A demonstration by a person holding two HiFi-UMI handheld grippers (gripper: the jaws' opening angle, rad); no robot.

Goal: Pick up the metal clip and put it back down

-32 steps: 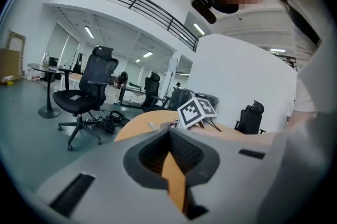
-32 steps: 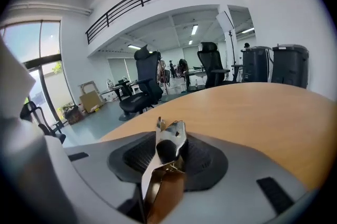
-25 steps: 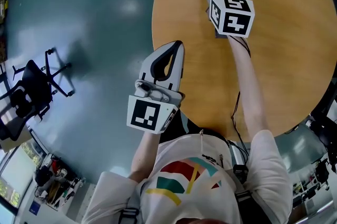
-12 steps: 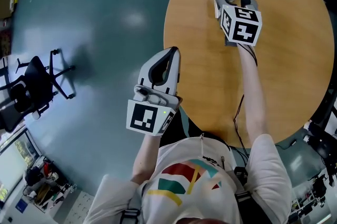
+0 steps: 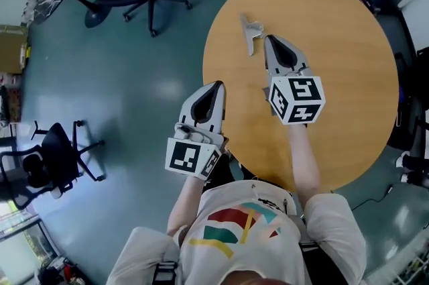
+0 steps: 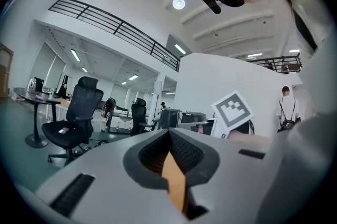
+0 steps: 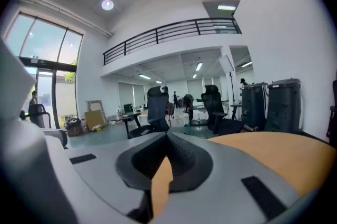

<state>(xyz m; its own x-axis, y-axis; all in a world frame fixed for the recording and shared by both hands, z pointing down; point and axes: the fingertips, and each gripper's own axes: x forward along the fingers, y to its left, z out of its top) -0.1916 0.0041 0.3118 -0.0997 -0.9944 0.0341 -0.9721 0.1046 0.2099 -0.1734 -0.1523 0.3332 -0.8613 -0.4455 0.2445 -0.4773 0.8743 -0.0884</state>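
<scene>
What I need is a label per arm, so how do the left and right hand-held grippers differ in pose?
The right hand-held gripper is over the table, tips close to the metal clip; the left hand-held gripper hangs at the table's edge, farther from the clip. The right reaches farther forward than the left. Both are shut and empty.

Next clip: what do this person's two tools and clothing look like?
The left tool and right tool are light grey shells that taper to a point, with dark ribbed lining inside the jaws. The left cube and right cube are white with black square markers. The person wears a white short-sleeved shirt with a red, green and yellow print.
</scene>
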